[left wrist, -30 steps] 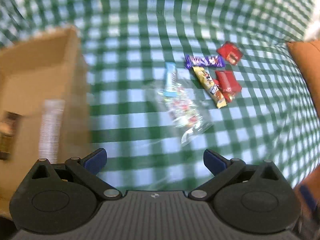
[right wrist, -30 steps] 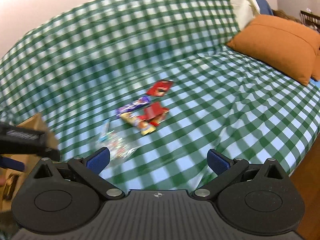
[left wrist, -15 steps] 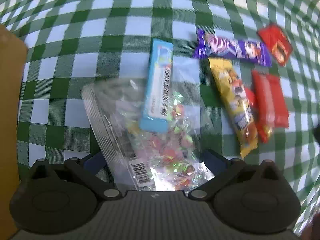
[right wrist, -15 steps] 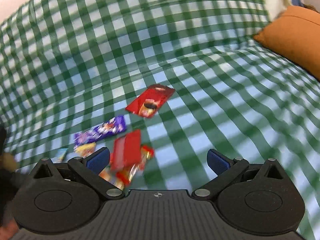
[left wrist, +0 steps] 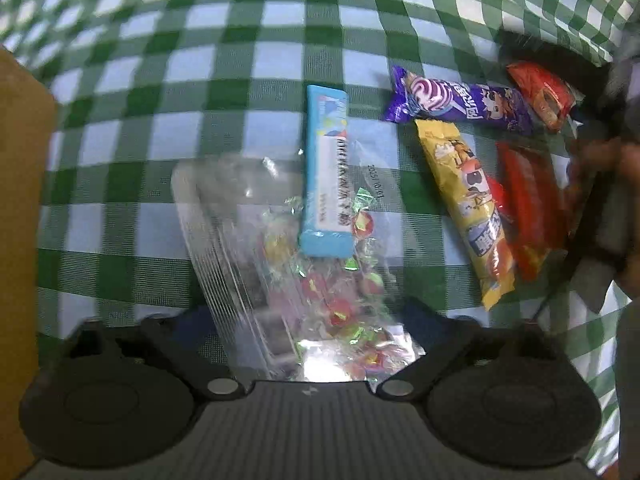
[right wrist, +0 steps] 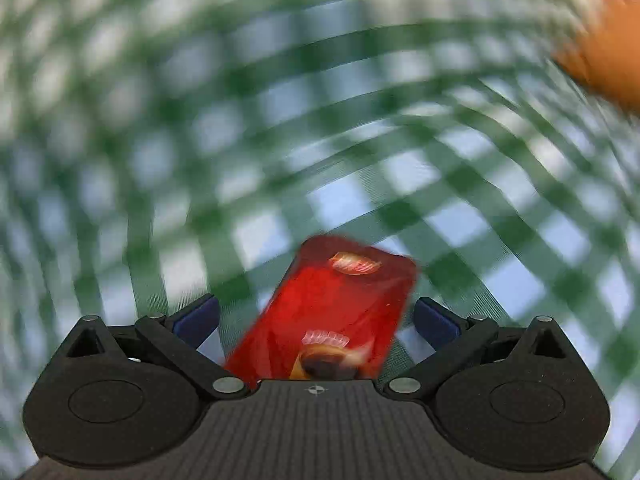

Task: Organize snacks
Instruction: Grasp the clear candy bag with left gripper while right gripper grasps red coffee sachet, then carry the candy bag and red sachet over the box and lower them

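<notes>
In the left wrist view my left gripper (left wrist: 308,316) is open, low over a clear bag of wrapped candies (left wrist: 304,280) that lies between its fingers. A light blue bar (left wrist: 326,172) rests on the bag's far end. To the right lie a purple packet (left wrist: 460,104), a yellow packet (left wrist: 468,208), a red packet (left wrist: 524,208) and a second red packet (left wrist: 542,94). In the right wrist view my right gripper (right wrist: 316,316) is open over a red packet (right wrist: 332,312) that lies between its fingers. That view is blurred.
A cardboard box (left wrist: 20,216) stands at the left edge of the left wrist view. The snacks lie on a green checked cloth (left wrist: 200,80). An orange cushion (right wrist: 608,60) shows at the upper right of the right wrist view. The right hand and its gripper (left wrist: 616,200) show at the right.
Both grippers have moved down and forward onto the snacks. The candy bag now sits between the left fingers and a red packet between the right fingers. Both stayed open.
</notes>
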`<control>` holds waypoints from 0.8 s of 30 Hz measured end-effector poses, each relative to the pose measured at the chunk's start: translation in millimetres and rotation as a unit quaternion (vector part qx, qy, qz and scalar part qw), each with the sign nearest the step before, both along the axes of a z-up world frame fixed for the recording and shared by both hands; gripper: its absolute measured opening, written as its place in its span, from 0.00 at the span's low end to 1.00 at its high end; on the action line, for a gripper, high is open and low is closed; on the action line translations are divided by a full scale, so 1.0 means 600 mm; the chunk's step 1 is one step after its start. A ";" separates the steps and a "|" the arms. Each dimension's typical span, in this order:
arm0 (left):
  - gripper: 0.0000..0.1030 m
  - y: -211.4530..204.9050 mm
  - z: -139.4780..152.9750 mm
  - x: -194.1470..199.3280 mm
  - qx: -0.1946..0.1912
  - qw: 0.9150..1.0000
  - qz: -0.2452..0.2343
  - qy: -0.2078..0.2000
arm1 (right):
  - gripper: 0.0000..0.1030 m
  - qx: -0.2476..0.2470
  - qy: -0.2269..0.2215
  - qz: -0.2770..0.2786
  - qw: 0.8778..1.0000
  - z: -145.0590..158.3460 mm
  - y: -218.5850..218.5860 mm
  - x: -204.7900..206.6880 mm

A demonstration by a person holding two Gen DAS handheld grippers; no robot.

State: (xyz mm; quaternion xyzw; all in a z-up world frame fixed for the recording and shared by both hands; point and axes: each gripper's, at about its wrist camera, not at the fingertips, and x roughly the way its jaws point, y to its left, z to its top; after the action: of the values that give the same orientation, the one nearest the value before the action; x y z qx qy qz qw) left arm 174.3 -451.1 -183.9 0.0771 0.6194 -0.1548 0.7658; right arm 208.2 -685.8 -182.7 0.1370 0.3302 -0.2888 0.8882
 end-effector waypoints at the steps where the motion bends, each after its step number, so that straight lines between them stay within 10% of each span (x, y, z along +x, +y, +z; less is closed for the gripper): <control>1: 0.64 0.004 0.012 -0.007 -0.007 1.000 -0.011 -0.018 | 0.85 -0.047 0.012 0.023 0.999 -0.006 0.020 0.001; 3: 0.32 0.015 0.031 -0.013 -0.021 0.999 -0.025 -0.037 | 0.64 -0.038 -0.017 0.040 0.998 0.000 0.029 -0.019; 6: 0.16 0.044 0.056 -0.017 -0.043 0.998 -0.032 -0.031 | 0.50 -0.021 -0.016 0.023 0.999 0.016 0.028 -0.053; 24: 0.05 0.246 0.321 -0.167 -0.109 0.984 -0.073 -0.121 | 0.47 0.001 -0.110 -0.007 0.994 0.212 0.244 -0.460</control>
State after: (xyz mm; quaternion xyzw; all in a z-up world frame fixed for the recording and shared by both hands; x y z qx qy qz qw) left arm 74.3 -303.8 8.7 0.0564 0.4942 -0.2661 0.8257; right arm -67.7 -539.5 -55.4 0.1706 0.2298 -0.2779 0.9170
